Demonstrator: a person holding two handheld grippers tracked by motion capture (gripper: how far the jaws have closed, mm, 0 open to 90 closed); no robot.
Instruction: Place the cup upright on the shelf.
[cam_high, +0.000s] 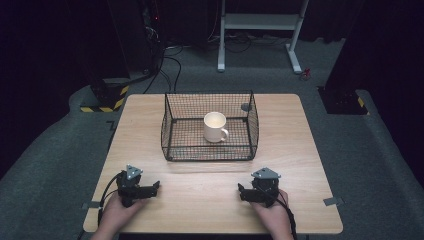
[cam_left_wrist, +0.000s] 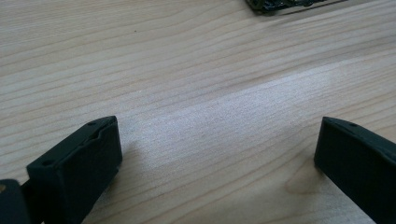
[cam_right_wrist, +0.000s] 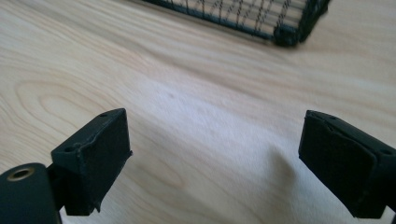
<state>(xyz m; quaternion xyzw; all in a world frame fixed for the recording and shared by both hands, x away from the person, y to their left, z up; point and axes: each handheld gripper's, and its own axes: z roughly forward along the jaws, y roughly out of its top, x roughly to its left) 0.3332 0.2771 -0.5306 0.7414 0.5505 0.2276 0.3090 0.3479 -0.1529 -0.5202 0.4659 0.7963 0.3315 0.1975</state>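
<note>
Wire basket (cam_high: 172, 135) around white mug (cam_high: 215, 127)

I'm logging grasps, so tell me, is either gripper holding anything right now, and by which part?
Nothing is held. The left gripper and right gripper both stand open over the bare table, apart from the mug in the wire basket.

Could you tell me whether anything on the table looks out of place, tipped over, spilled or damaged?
Nothing stands out. The white mug stands upright inside the black wire basket, which sits square on the wooden table. No spill shows. The left claw and right claw rest open on the near side, holding nothing.
</note>
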